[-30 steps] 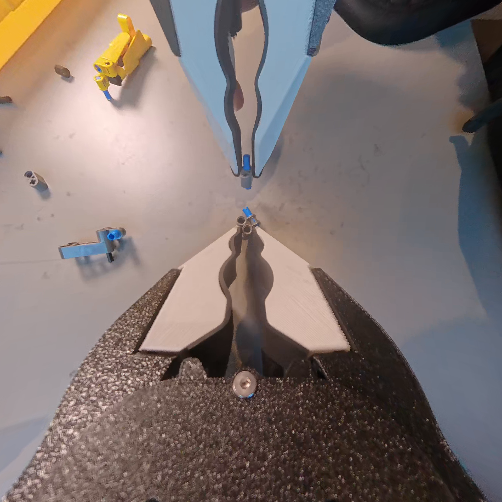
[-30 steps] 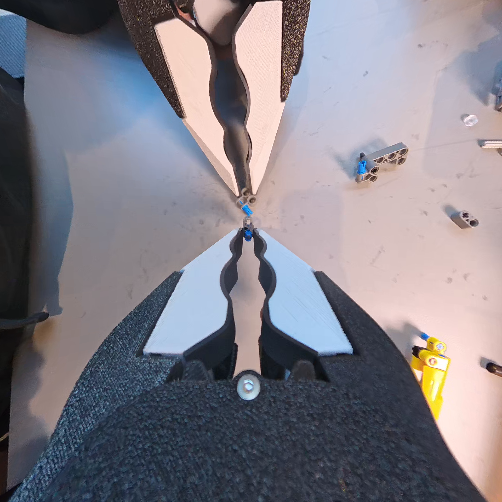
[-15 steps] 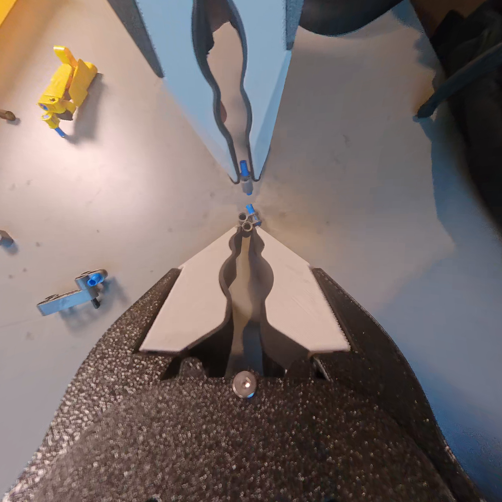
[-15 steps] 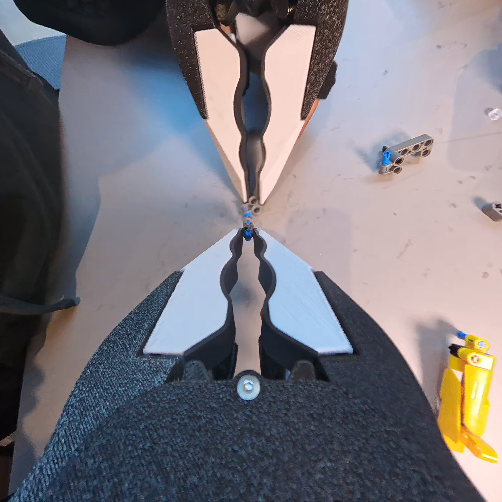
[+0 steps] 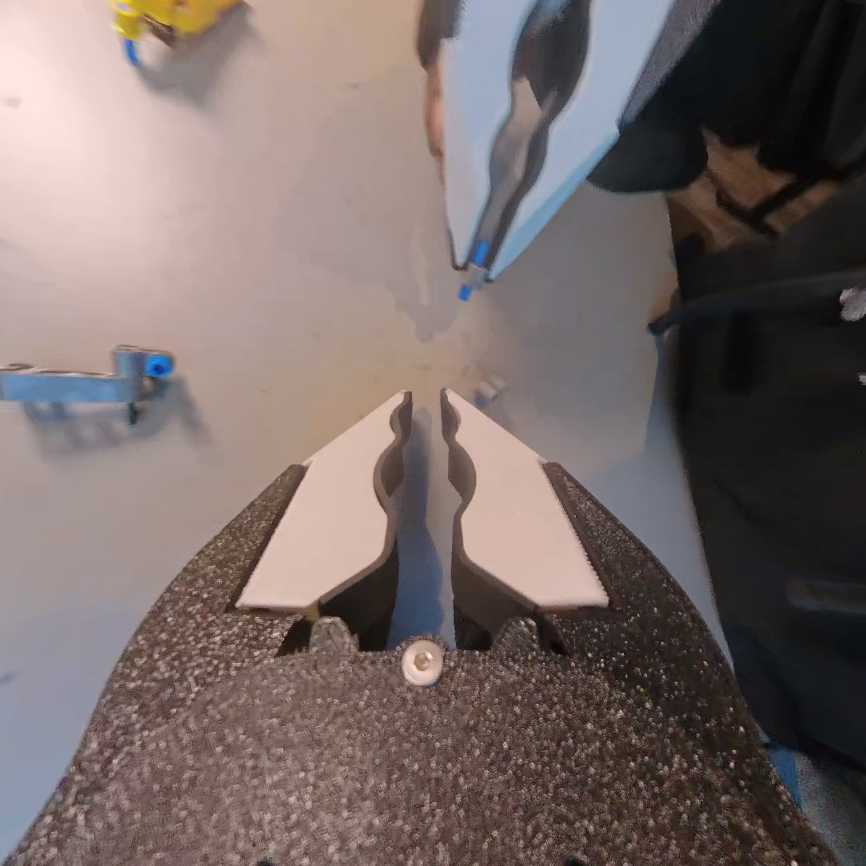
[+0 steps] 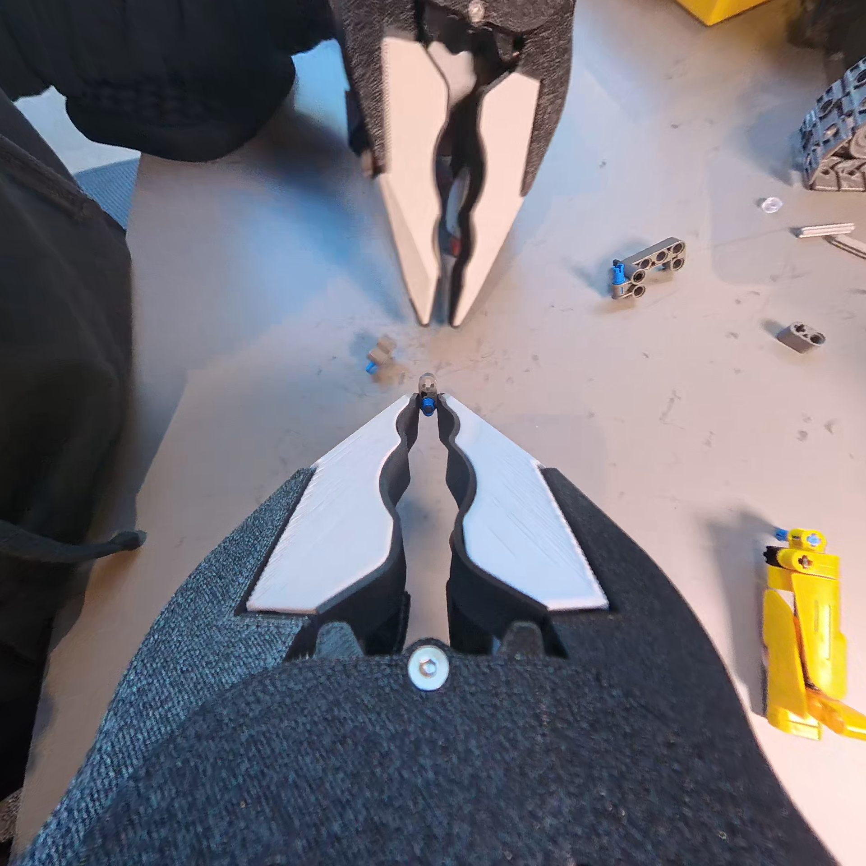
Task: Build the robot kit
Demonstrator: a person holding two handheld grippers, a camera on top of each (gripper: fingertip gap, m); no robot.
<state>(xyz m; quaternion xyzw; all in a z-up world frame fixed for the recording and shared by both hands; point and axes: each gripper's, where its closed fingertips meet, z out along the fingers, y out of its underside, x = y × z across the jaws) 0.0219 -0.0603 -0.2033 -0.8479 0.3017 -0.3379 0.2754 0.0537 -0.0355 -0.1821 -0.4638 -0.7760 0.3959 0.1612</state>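
My left gripper (image 5: 426,398) is slightly open and empty, its tips just above the grey table (image 5: 281,234). A small grey connector with a blue pin (image 5: 489,390) lies loose on the table right beside its tips; it also shows in the right wrist view (image 6: 382,358). My right gripper (image 6: 427,402) is shut on a small blue pin with a grey sleeve (image 6: 427,386) that pokes out past its tips. The two grippers face each other tip to tip, a short way apart. The right gripper (image 5: 472,276) and the left gripper (image 6: 440,322) each show in the other's view.
A grey angled beam with a blue pin (image 6: 649,267) lies on the table, also seen in the left wrist view (image 5: 93,382). A yellow assembly (image 6: 801,623), a dark grey connector (image 6: 801,336), a grey axle (image 6: 824,230) and a black track (image 6: 839,131) lie nearby. A person's dark clothing (image 6: 56,328) borders the table edge. About 5 cm separates my left fingertips from my right. The dark grey connector (image 6: 801,336) is about equally far from each gripper, around 15 cm.
My left gripper has opened and let go of the grey connector, which now lies on the table beside it. The grippers have drawn apart. The right gripper still holds its pin.
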